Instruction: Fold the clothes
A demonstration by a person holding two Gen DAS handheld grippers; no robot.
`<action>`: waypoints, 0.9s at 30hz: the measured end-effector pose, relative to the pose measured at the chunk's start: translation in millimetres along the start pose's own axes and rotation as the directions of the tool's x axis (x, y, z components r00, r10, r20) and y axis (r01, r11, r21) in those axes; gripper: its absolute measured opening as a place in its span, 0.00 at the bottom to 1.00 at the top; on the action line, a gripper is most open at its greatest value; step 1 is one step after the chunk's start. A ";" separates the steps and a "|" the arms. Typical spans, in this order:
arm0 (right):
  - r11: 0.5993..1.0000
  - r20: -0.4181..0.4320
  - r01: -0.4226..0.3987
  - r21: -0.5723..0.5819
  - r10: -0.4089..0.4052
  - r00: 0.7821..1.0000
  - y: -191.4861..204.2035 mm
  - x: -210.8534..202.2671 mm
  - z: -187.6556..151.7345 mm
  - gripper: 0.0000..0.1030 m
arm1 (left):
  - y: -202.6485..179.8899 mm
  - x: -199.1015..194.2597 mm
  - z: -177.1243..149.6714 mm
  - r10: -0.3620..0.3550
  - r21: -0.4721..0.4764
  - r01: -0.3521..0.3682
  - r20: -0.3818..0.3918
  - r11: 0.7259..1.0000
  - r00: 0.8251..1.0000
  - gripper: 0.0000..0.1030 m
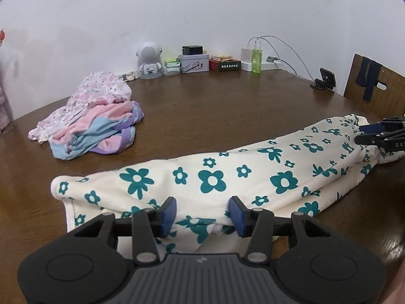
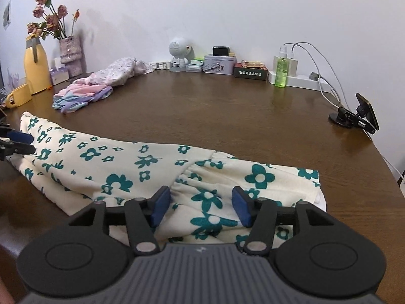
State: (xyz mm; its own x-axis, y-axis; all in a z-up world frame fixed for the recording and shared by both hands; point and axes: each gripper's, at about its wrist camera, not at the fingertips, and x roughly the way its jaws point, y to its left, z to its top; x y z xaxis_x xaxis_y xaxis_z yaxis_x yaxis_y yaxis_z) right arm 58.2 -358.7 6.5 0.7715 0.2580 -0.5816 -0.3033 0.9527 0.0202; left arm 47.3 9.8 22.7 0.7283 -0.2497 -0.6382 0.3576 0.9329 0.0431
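Observation:
A cream garment with teal flowers (image 1: 215,177) lies in a long folded strip across the brown wooden table (image 1: 227,106). My left gripper (image 1: 202,212) is open at one end of it, the blue pads (image 1: 169,214) wide apart over the cloth's near edge. My right gripper (image 2: 201,205) is open over the other end (image 2: 207,197), by the gathered waistband. Each gripper shows at the edge of the other view: the right gripper (image 1: 377,134) at the far right, the left gripper (image 2: 17,141) at the far left. Neither holds cloth.
A pile of pink, blue and purple clothes (image 1: 96,116) (image 2: 86,93) sits at the back left. Along the wall stand a robot-shaped speaker (image 1: 149,60), tins, a green bottle (image 2: 281,72) and a power strip. A phone holder (image 2: 354,114), a yellow flask (image 2: 36,68) and a chair (image 1: 374,86) are nearby.

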 end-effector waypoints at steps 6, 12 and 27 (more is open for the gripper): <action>0.999 0.000 0.026 0.018 -0.026 1.000 -8.0 13.3 8.3 0.57 | -1.1 10.9 6.3 -0.002 0.012 0.002 0.014 1.000 1.000 0.45; 0.999 0.003 0.046 0.026 -0.047 0.999 -6.4 13.2 7.1 0.59 | 2.9 -2.6 -3.0 -0.026 -0.015 0.027 0.048 1.000 0.999 0.44; 0.998 0.096 0.014 0.053 -0.020 0.995 18.1 -10.8 17.6 0.77 | 15.7 -24.1 -17.4 0.021 -0.029 -0.020 0.051 0.999 0.998 0.41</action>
State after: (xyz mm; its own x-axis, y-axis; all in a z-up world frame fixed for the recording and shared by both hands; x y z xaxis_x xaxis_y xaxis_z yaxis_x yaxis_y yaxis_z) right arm 54.2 -341.4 27.5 0.8277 0.2536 -0.5006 -0.2621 0.9635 0.0547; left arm 25.2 34.9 25.3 0.7645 -0.2425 -0.5973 0.3261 0.9447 0.0338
